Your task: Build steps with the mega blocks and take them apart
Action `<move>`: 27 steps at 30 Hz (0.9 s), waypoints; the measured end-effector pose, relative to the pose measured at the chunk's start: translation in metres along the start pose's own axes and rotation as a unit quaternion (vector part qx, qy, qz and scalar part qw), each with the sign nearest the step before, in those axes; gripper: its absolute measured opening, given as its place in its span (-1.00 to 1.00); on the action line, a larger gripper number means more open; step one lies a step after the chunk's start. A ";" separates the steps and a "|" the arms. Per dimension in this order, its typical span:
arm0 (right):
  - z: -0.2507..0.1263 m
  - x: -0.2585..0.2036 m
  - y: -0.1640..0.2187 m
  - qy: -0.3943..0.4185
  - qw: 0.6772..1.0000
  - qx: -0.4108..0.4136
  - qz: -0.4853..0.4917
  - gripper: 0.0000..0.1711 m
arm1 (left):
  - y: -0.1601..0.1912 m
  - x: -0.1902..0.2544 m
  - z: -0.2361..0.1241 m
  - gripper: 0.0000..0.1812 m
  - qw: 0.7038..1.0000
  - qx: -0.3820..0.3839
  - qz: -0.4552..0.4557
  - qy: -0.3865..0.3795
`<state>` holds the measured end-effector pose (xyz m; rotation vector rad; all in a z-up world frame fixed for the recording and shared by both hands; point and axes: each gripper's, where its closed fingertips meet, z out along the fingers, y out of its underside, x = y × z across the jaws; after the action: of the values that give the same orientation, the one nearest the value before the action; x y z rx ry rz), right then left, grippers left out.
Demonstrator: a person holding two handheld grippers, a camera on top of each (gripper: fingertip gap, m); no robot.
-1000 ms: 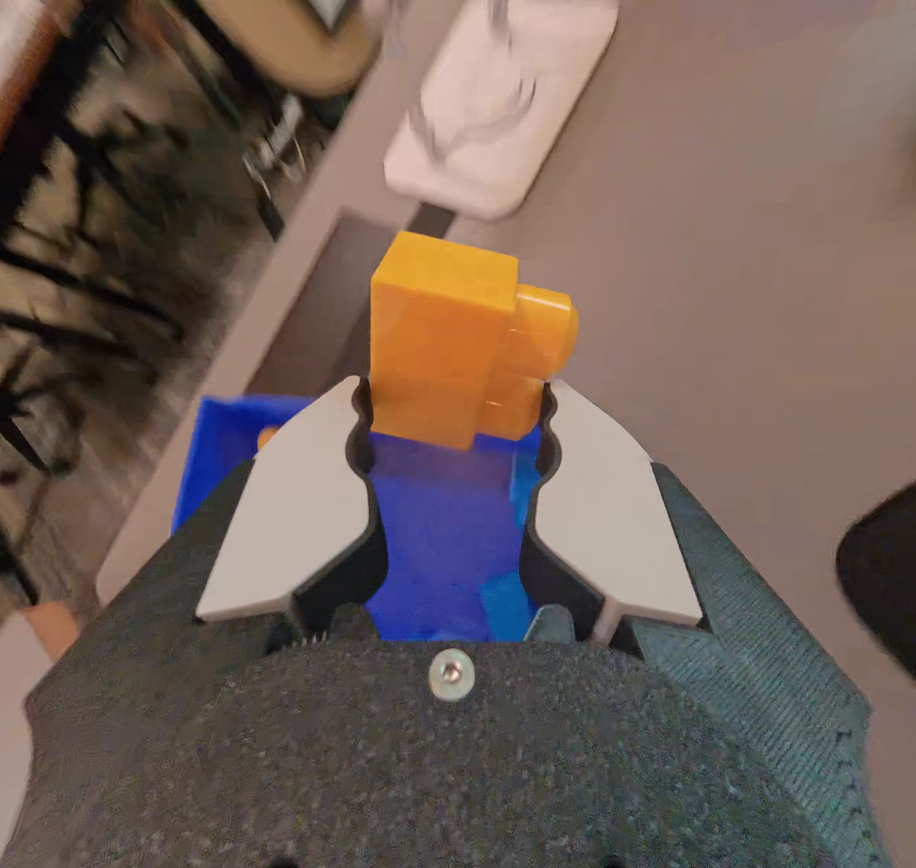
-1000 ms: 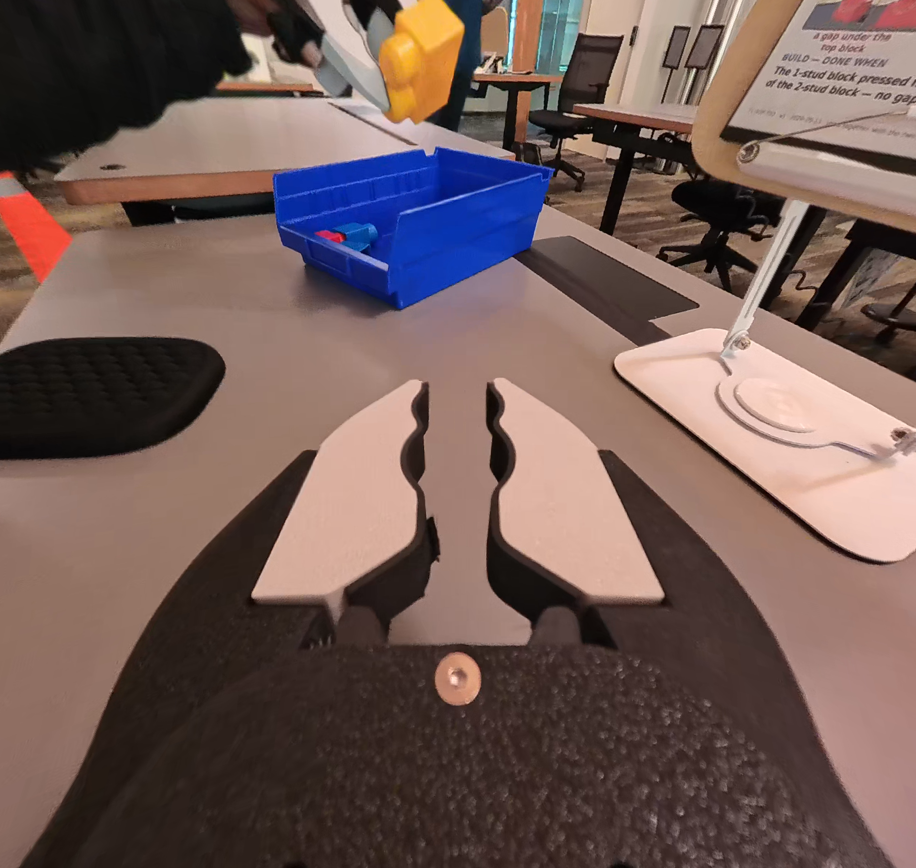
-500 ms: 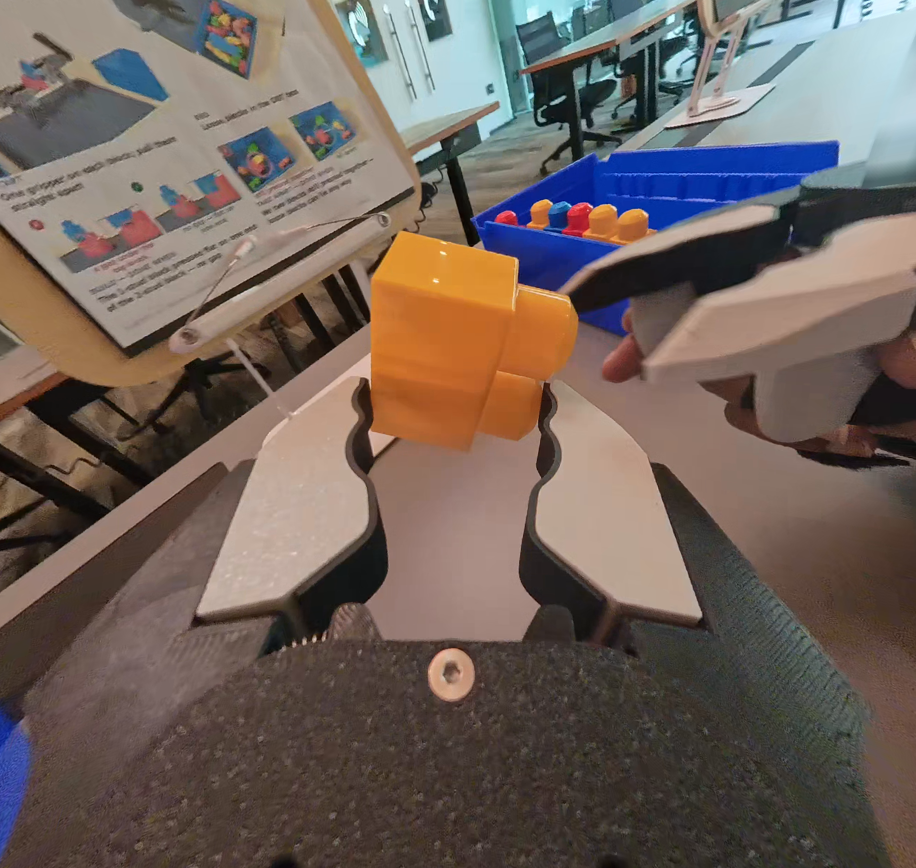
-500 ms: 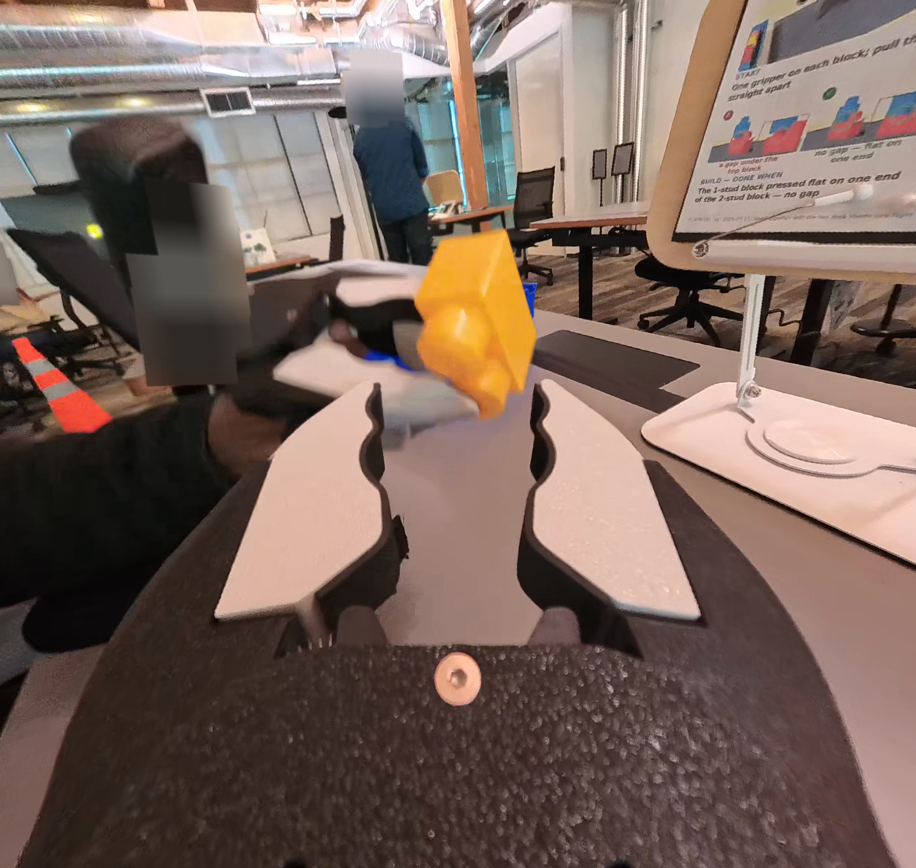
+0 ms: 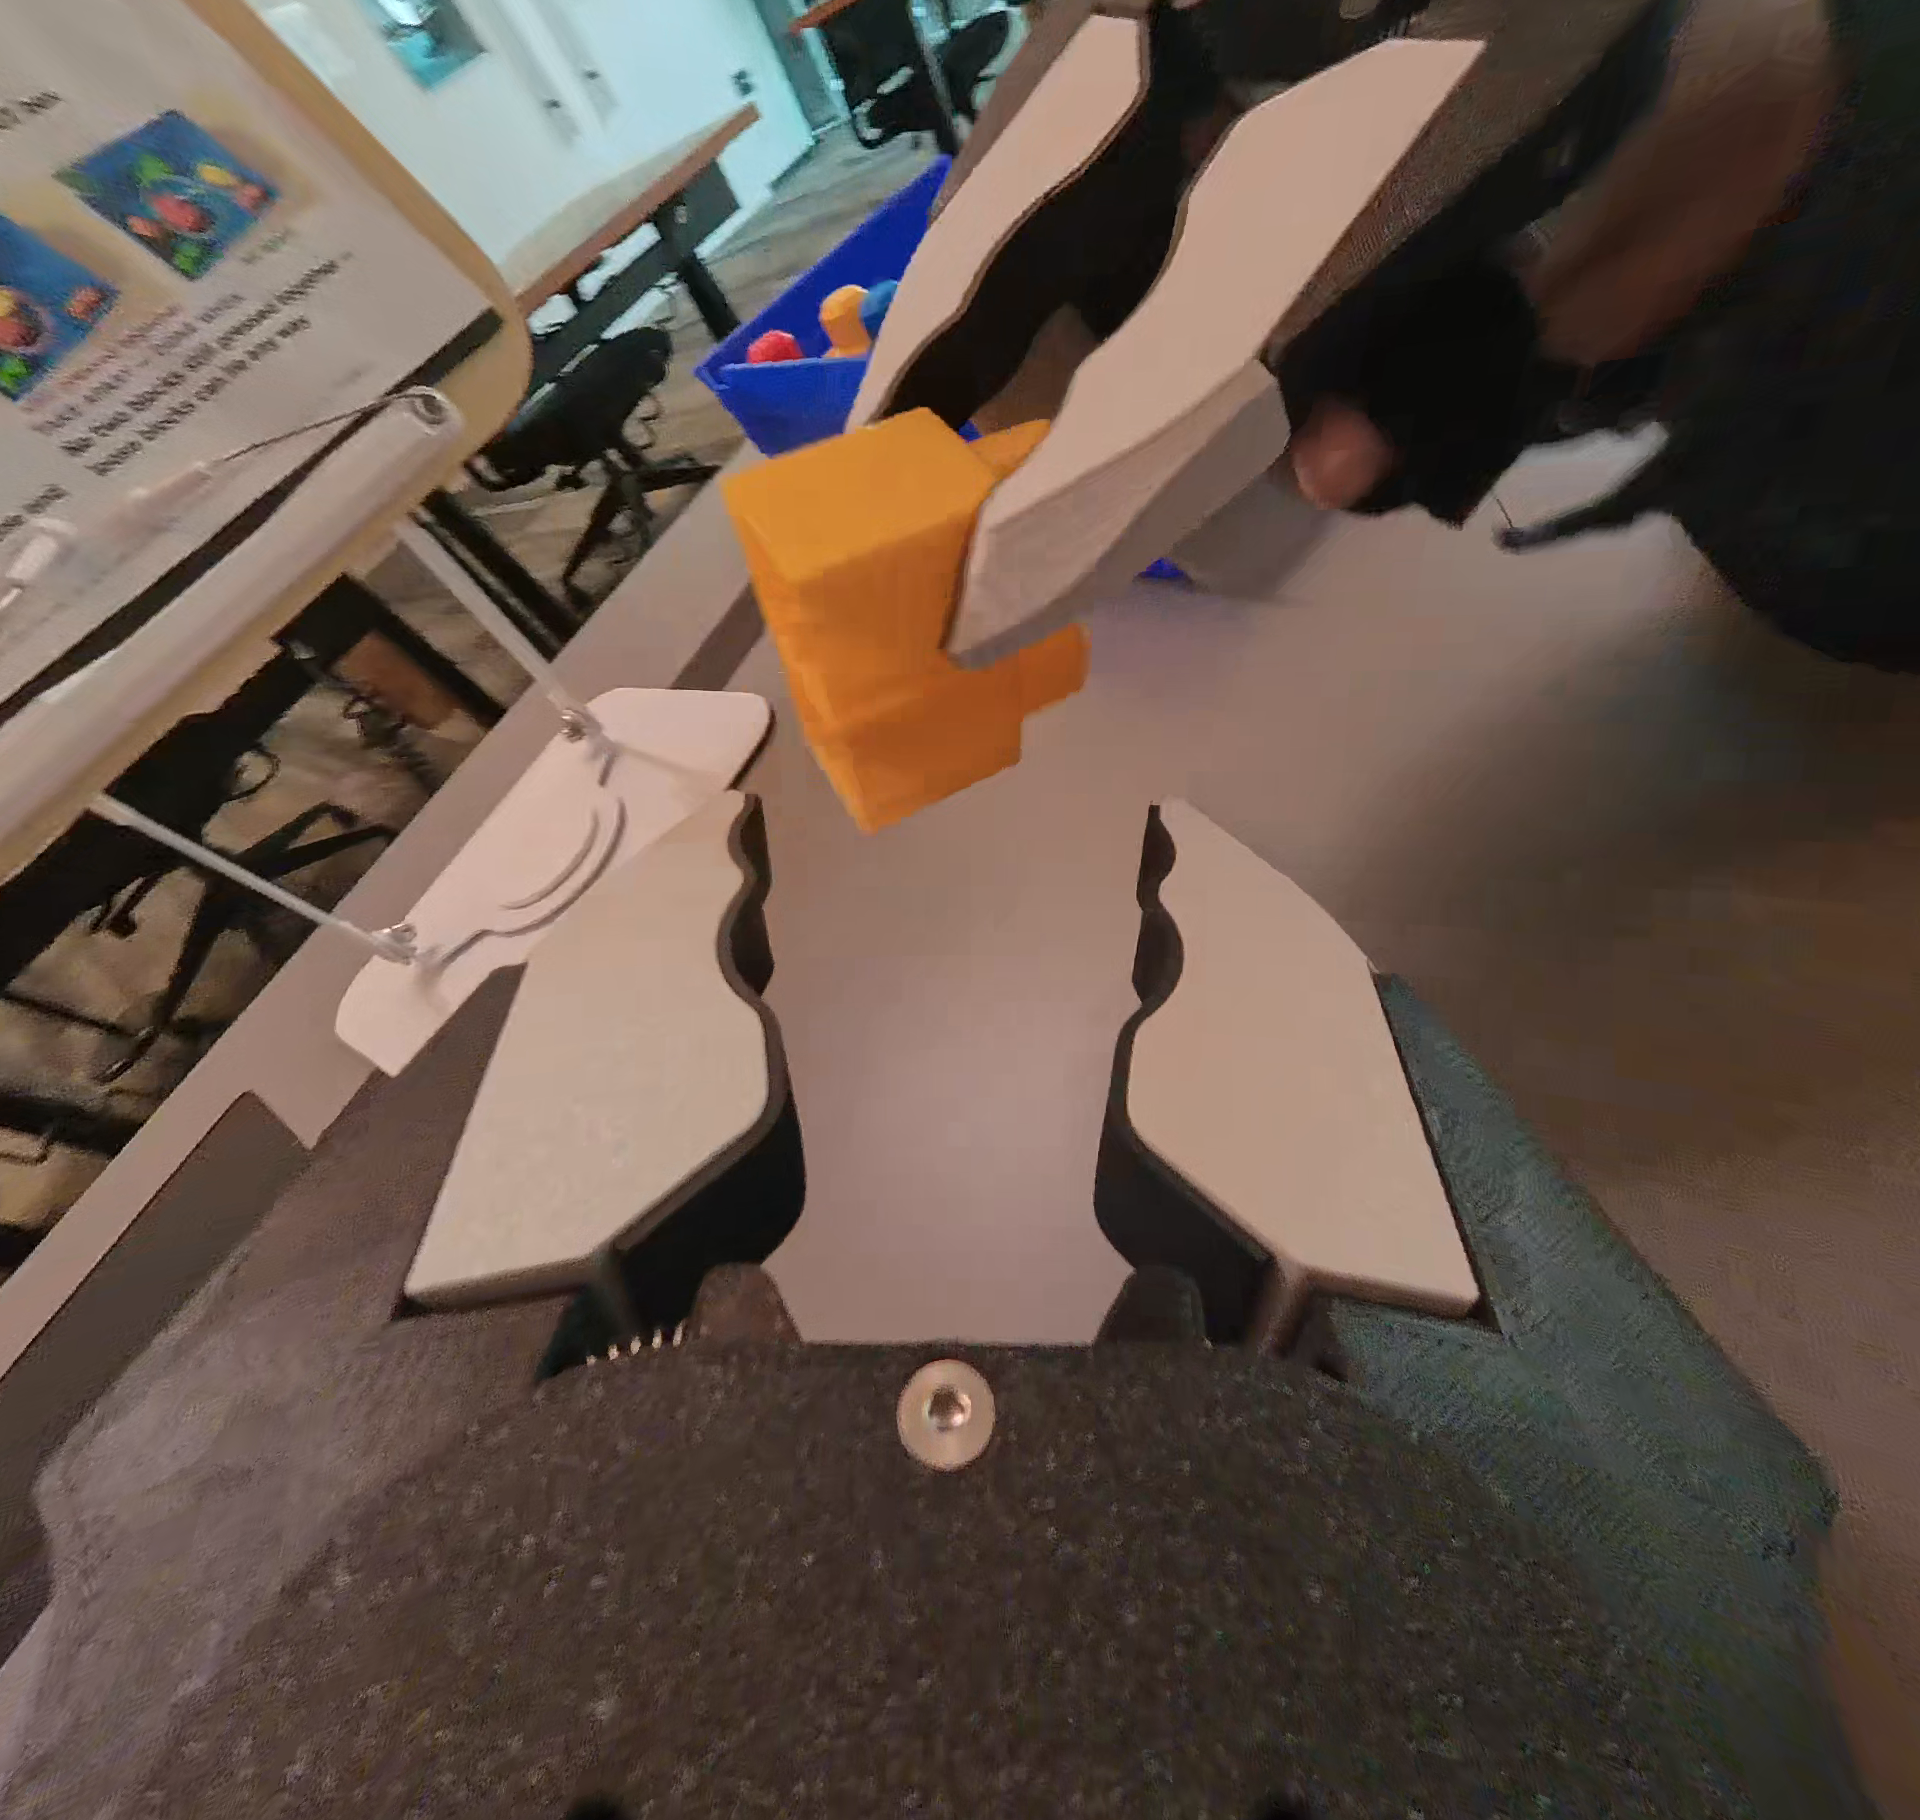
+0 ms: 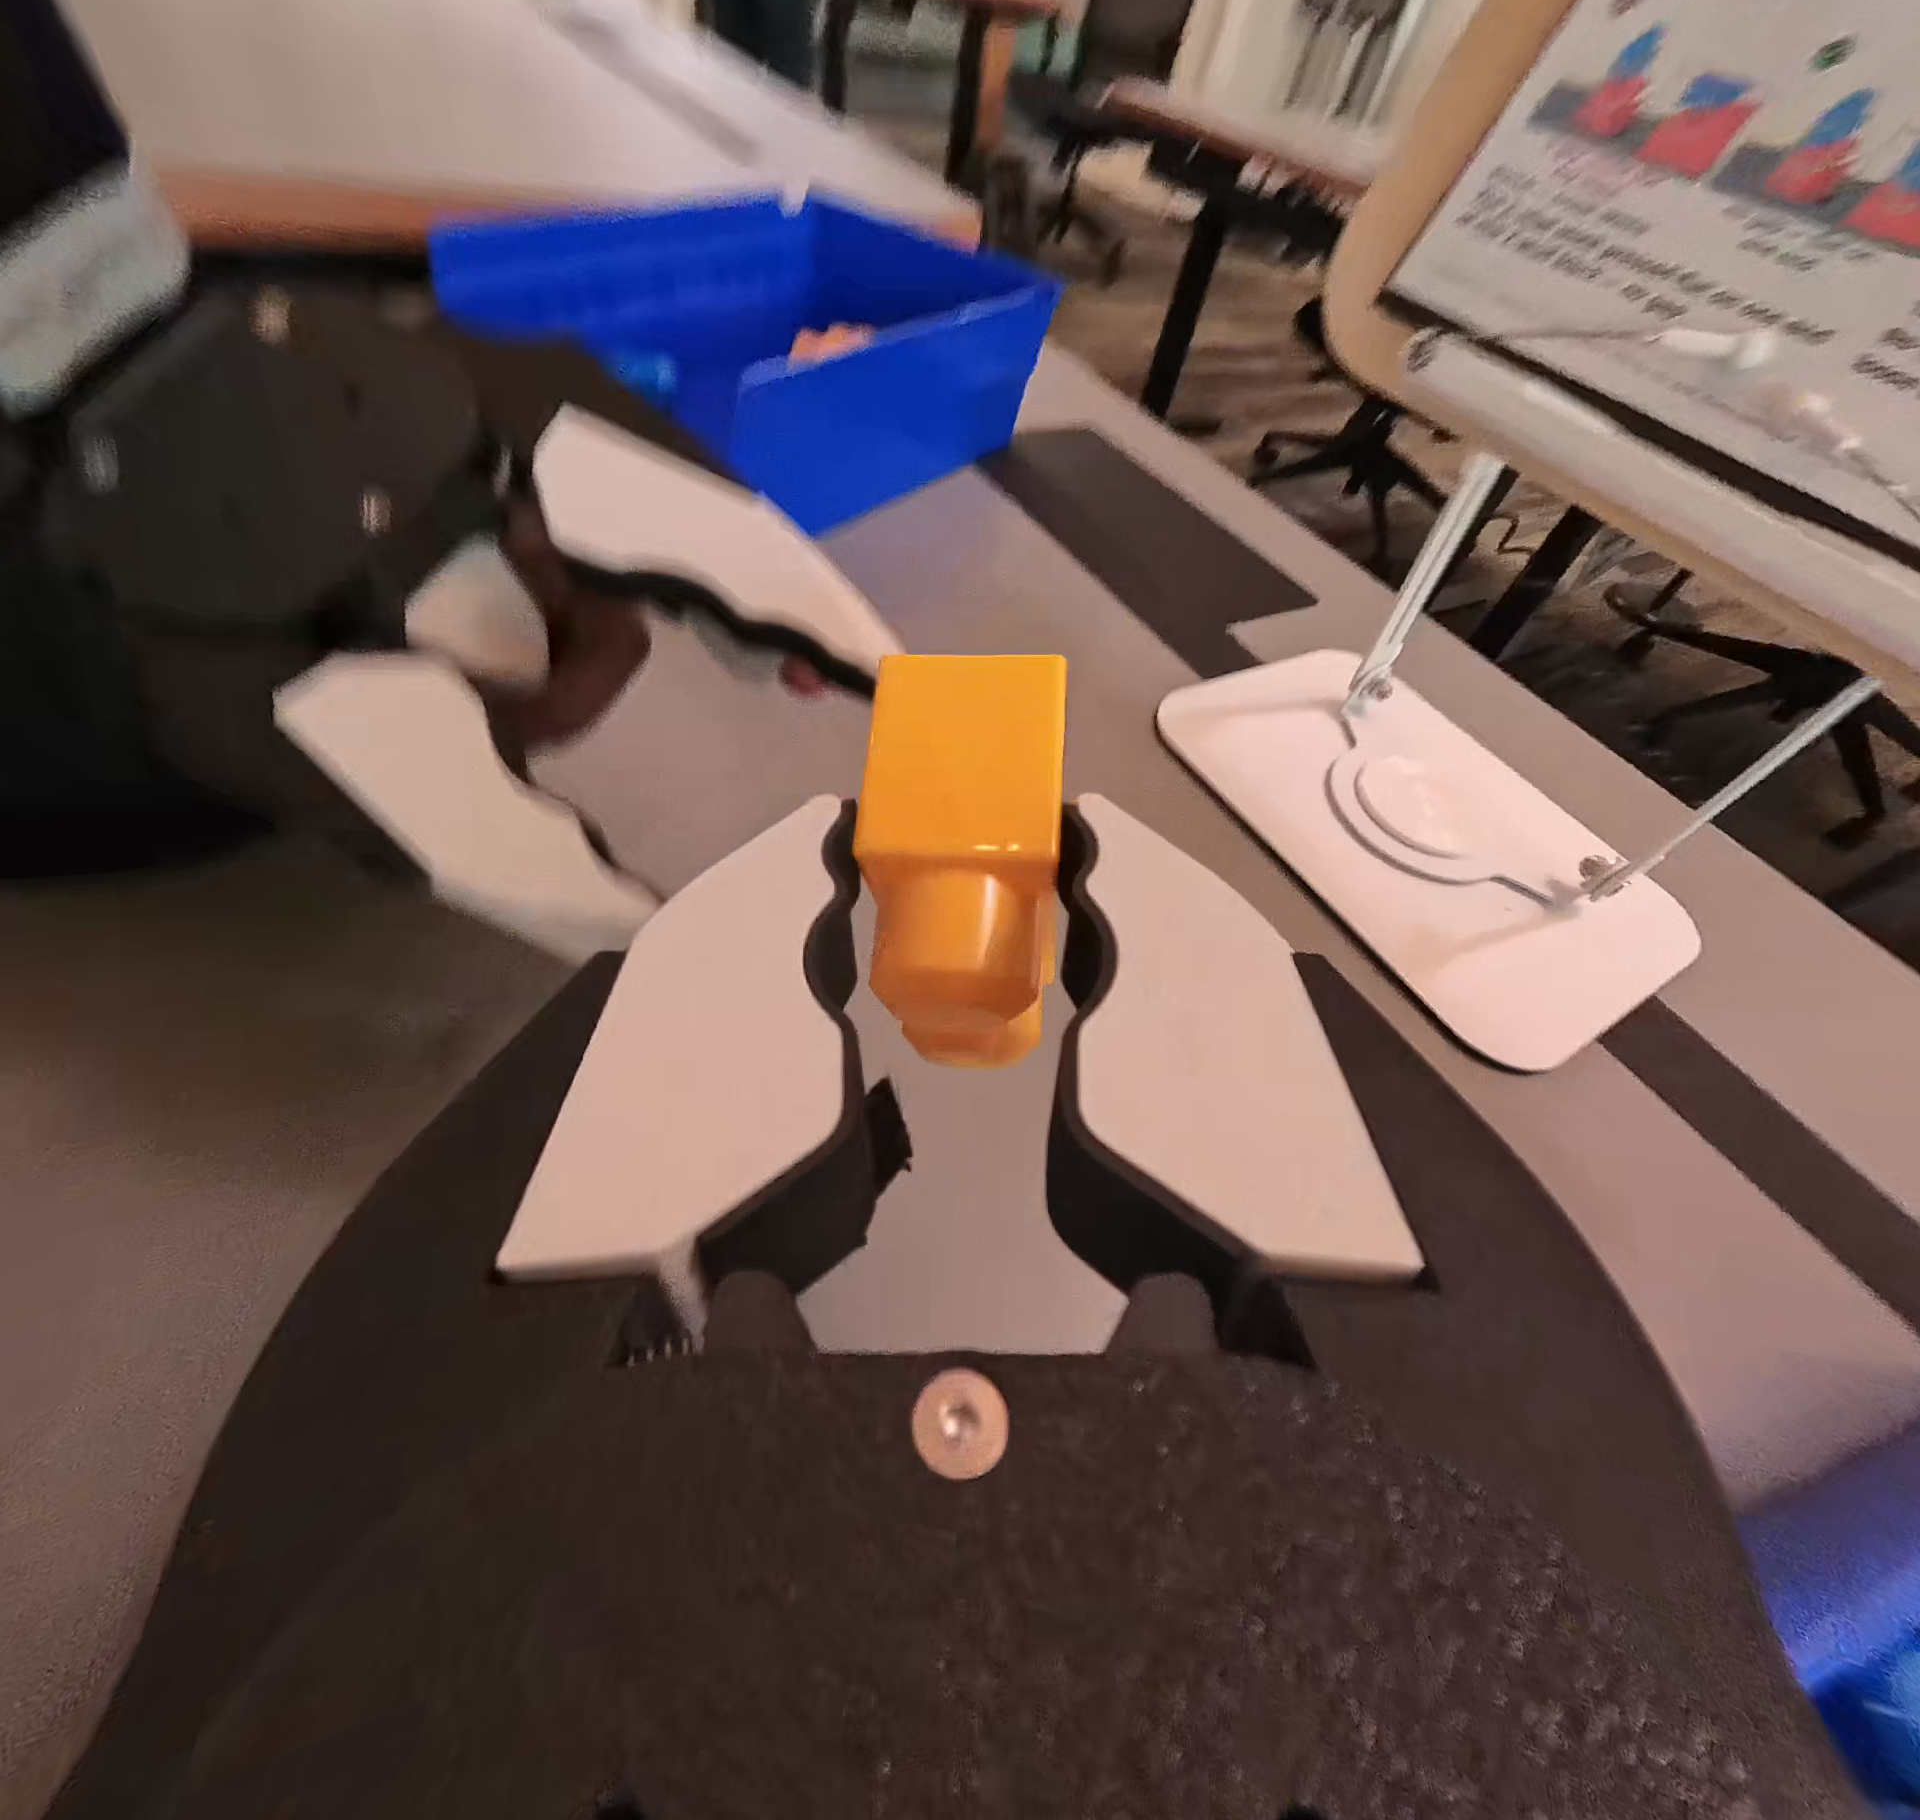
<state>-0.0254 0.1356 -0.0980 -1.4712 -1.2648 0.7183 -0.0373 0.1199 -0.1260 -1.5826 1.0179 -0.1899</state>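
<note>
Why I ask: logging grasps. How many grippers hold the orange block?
1: the right gripper, fingers shut on the orange block. The left gripper is open, the block just beyond its fingers.

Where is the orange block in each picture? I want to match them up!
Left wrist view: the orange block is above the middle, held by the right gripper reaching in from the top right, just past the left gripper, whose fingers are open.
Right wrist view: the orange block sits in the middle, squeezed between this gripper's own fingers.
Shared landmark: the blue bin behind the block in both.
</note>
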 end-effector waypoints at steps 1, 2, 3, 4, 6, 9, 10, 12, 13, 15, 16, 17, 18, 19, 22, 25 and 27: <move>-0.003 -0.003 0.009 -0.019 0.999 -0.032 -0.036 -0.57 | 0.002 0.003 -0.003 -0.30 1.000 -0.006 0.006 0.022; -0.005 -0.007 0.018 -0.031 0.995 -0.058 -0.078 -0.57 | 0.004 0.003 -0.004 -0.29 0.999 -0.012 0.012 0.031; -0.007 -0.010 0.026 -0.037 0.989 -0.084 -0.119 -0.57 | 0.004 0.003 -0.007 -0.30 0.999 -0.014 0.021 0.039; -0.009 -0.017 0.035 -0.052 0.980 -0.111 -0.153 -0.57 | 0.004 0.008 -0.008 -0.32 0.998 -0.015 0.033 0.054; -0.009 -0.032 0.047 -0.081 0.967 -0.150 -0.191 -0.57 | 0.005 0.016 -0.009 -0.32 0.995 -0.024 0.061 0.069; -0.007 -0.053 0.056 -0.120 0.952 -0.176 -0.219 -0.57 | 0.014 0.036 -0.007 -0.33 0.987 -0.053 0.108 0.103; -0.006 -0.058 0.058 -0.128 0.948 -0.183 -0.225 -0.57 | 0.018 0.043 -0.006 -0.37 0.983 -0.065 0.125 0.114; -0.005 -0.063 0.063 -0.133 0.942 -0.197 -0.236 -0.57 | 0.022 0.050 -0.006 -0.58 0.978 -0.071 0.152 0.121; -0.005 -0.063 0.064 -0.133 0.941 -0.201 -0.240 -0.57 | 0.025 0.052 -0.006 -0.60 0.976 -0.077 0.160 0.125; -0.005 -0.065 0.064 -0.137 0.941 -0.201 -0.236 -0.57 | 0.026 0.053 -0.007 -0.60 0.976 -0.083 0.156 0.130; -0.005 -0.065 0.063 -0.137 0.943 -0.194 -0.235 -0.57 | 0.024 0.052 -0.008 -0.60 0.976 -0.078 0.155 0.128; -0.004 -0.064 0.058 -0.134 0.947 -0.179 -0.232 -0.57 | 0.022 0.050 -0.009 -0.60 0.978 -0.070 0.152 0.126; -0.004 -0.064 0.052 -0.133 0.952 -0.159 -0.224 -0.57 | 0.019 0.048 -0.010 -0.60 0.981 -0.057 0.139 0.127; -0.005 -0.062 0.044 -0.130 0.960 -0.135 -0.210 -0.57 | 0.013 0.045 -0.013 -0.60 0.984 -0.038 0.115 0.129; -0.014 -0.052 0.014 -0.136 0.981 -0.042 -0.135 -0.48 | -0.005 0.027 -0.023 -0.60 0.989 0.041 0.007 0.140; -0.028 -0.037 -0.016 -0.158 0.984 0.074 -0.025 -0.38 | -0.024 0.001 -0.038 -0.60 0.969 0.142 -0.132 0.154; -0.032 -0.026 -0.025 -0.162 0.978 0.123 0.035 -0.37 | -0.032 -0.011 -0.047 -0.60 0.945 0.197 -0.198 0.168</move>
<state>-0.0126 0.0992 -0.0694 -1.2318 -1.3149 1.1565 -0.0573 0.0909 -0.0800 -1.3898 0.8369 -0.9117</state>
